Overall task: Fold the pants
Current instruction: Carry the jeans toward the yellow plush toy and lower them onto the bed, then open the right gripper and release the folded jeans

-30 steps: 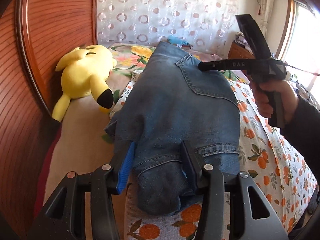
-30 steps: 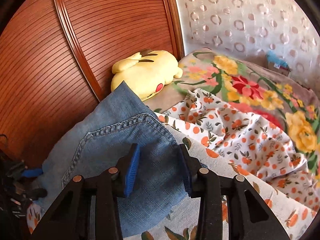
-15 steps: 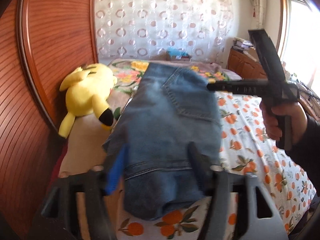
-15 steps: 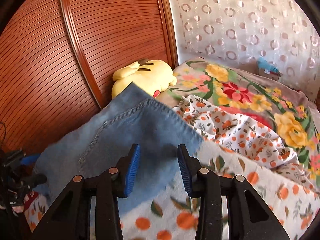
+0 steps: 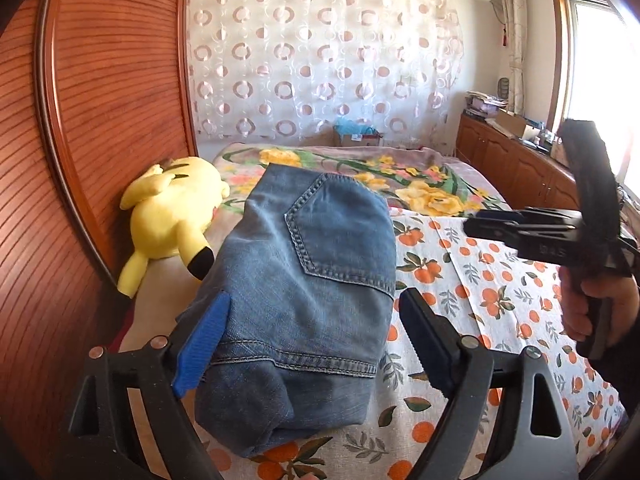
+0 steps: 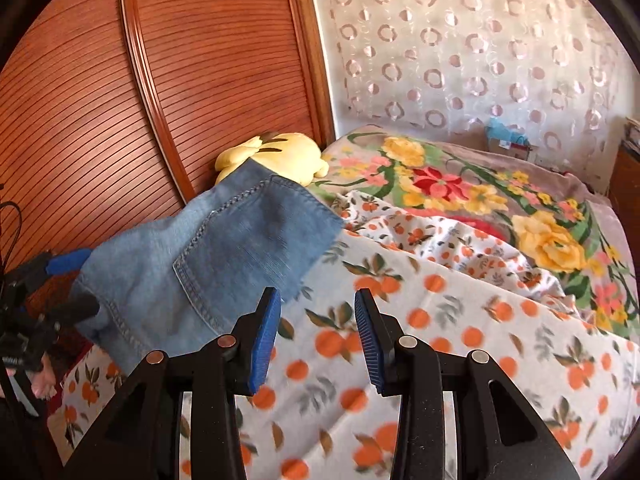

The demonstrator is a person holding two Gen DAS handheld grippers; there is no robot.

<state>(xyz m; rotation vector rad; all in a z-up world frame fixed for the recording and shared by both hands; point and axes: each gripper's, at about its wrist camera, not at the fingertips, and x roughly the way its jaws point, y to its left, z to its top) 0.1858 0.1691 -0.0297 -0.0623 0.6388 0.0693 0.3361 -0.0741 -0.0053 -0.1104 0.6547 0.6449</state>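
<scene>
Above the bed, the left tool [image 5: 312, 332] is opening, its pads apart on either side of the folded jeans [image 5: 304, 276] without pressing them. The right tool [image 6: 316, 336] hangs part open, empty, over the orange-print sheet [image 6: 440, 320]. A yellow plush toy [image 5: 172, 216] lies beside the jeans.

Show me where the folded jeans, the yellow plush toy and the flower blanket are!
folded jeans [image 5: 304, 280], left wrist view, back pocket.
yellow plush toy [image 5: 172, 216], left wrist view, its body.
flower blanket [image 6: 460, 184], right wrist view, red flower.
</scene>
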